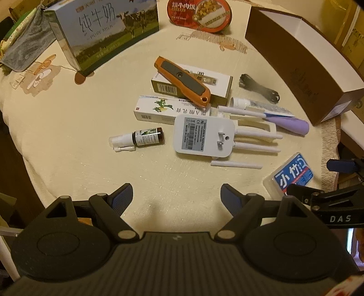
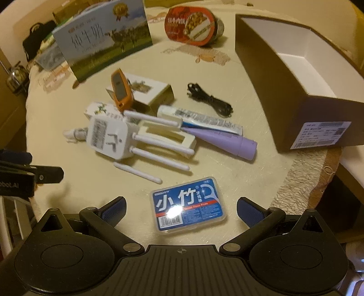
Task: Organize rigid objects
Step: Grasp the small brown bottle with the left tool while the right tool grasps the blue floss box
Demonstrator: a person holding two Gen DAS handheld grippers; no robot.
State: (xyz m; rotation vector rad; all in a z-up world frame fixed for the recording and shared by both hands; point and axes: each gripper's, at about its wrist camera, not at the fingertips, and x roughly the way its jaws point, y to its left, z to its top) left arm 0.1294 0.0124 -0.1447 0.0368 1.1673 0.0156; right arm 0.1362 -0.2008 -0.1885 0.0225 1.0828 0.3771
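A clutter lies mid-table: a white wifi repeater (image 1: 201, 136) (image 2: 107, 139) with antennas, an orange utility knife (image 1: 182, 82) (image 2: 121, 91) on a small box (image 1: 218, 85), a green-print carton (image 1: 159, 109), a brown spray bottle (image 1: 145, 137), a purple tube (image 2: 227, 142) and a black cable (image 2: 210, 100). A blue floss-pick case (image 2: 188, 203) (image 1: 292, 174) lies just ahead of my open right gripper (image 2: 180, 211), between its fingers' line. My left gripper (image 1: 177, 198) is open over bare cloth, short of the repeater. An open brown box (image 2: 295, 75) (image 1: 302, 68) stands at right.
A milk carton (image 1: 102, 34) (image 2: 102, 43) stands at the back left and a red food bowl (image 1: 200, 14) (image 2: 193, 25) at the back. The round table's edge (image 2: 302, 177) curves close on the right. The other gripper shows at each view's side.
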